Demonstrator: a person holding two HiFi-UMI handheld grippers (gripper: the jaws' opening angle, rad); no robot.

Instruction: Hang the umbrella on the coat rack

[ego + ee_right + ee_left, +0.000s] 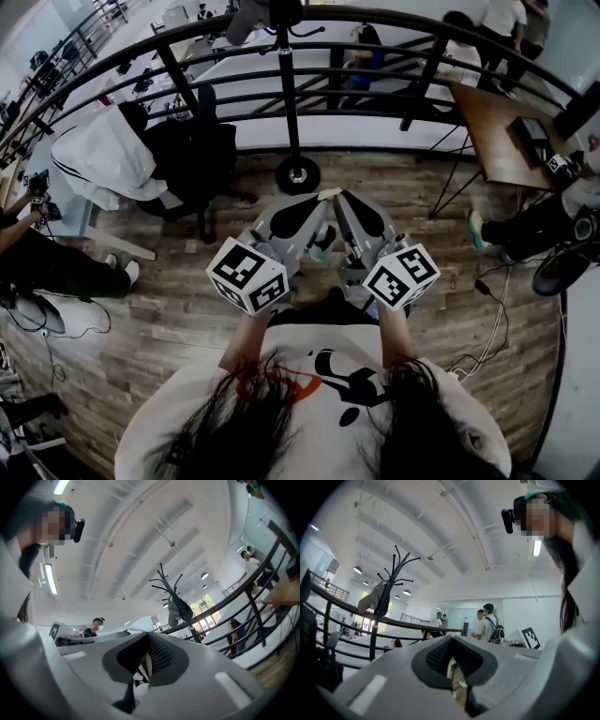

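My left gripper (pixel 319 202) and right gripper (pixel 345 202) are both closed on nothing; coat rack (pixel 291 103) stands straight ahead, equally near each; grey bundle (pixel 178 607) on its hooks may be the umbrella

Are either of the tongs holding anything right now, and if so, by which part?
Nothing is held. The left tongs and the right tongs are both closed with nothing between their jaws, side by side in front of the person.
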